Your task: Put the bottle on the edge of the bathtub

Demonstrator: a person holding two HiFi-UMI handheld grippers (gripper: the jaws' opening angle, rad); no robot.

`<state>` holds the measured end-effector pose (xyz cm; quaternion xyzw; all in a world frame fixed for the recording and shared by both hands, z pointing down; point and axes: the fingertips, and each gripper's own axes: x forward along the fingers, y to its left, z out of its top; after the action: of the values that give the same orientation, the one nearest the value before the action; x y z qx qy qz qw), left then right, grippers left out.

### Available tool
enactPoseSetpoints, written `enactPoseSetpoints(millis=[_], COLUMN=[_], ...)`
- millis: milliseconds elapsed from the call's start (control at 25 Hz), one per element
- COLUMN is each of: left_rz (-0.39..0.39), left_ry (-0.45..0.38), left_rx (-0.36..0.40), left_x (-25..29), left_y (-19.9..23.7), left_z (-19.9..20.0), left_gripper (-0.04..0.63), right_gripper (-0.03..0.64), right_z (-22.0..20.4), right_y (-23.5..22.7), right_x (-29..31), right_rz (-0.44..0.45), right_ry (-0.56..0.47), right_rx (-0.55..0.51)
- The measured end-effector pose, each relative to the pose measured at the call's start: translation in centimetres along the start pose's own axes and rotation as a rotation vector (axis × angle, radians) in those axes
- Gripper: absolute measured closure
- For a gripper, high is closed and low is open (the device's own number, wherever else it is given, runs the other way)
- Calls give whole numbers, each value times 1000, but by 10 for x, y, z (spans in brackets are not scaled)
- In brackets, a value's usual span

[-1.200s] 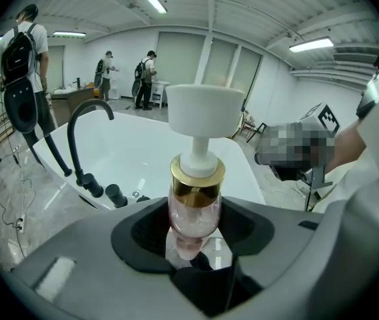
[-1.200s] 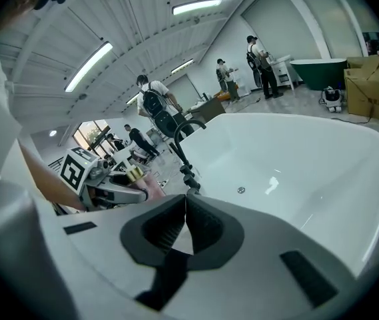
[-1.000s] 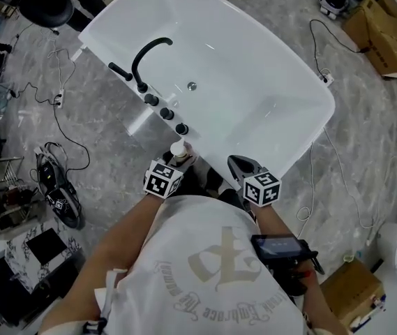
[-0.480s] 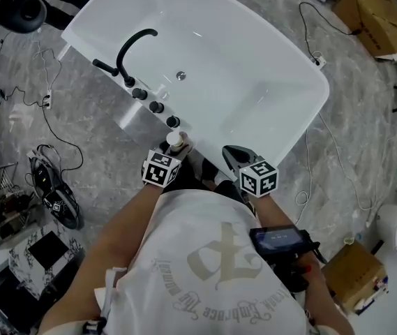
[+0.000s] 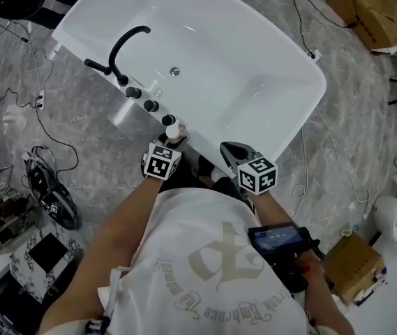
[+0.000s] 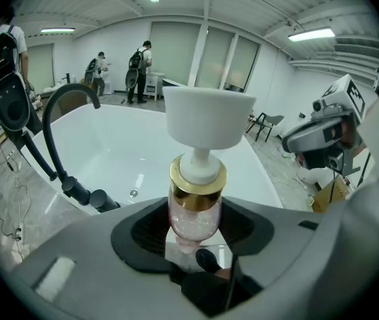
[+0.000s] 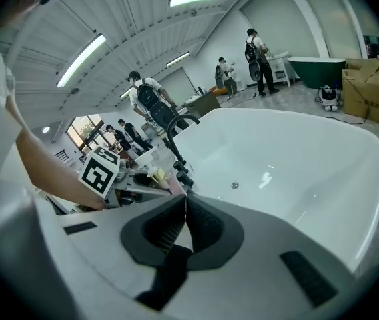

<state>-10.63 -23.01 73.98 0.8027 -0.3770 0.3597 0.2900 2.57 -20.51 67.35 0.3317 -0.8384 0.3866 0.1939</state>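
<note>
A clear pink bottle [image 6: 194, 213] with a gold collar and a white pump cap [image 5: 174, 132] stands upright between the jaws of my left gripper [image 5: 171, 145], which is shut on it. It hangs over the near rim of the white bathtub [image 5: 268, 152], just right of the black tap knobs [image 5: 151, 106]. In the left gripper view the bottle fills the middle, with the tub [image 6: 119, 155] behind it. My right gripper [image 5: 236, 153] is shut and holds nothing, over the same rim a little to the right. In the right gripper view my right gripper [image 7: 184, 209] has its jaws together.
A black curved spout [image 5: 123, 45] and handle stand at the tub's left rim. Cables [image 5: 51, 135] and a black device [image 5: 48, 194] lie on the grey floor at left. Cardboard boxes [image 5: 369, 9] sit at top right. People [image 7: 146, 102] stand in the distance.
The tub has slid up and left in the head view. Both grippers with the bottle have moved slightly toward the rim. Both grips are unchanged.
</note>
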Motion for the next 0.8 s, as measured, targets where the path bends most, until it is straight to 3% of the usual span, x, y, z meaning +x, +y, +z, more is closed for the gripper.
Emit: enactPoseSetpoints(millis=[800], left_rz=[38], left_ry=[29], left_rx=[57], left_x=[33], left_y=[7], left_z=[-9], left_gripper=[380], right_gripper=[611], right_z=[-1], right_y=[-16], right_x=[-6], right_rz=[-27], right_ry=[31], right_rx=[7])
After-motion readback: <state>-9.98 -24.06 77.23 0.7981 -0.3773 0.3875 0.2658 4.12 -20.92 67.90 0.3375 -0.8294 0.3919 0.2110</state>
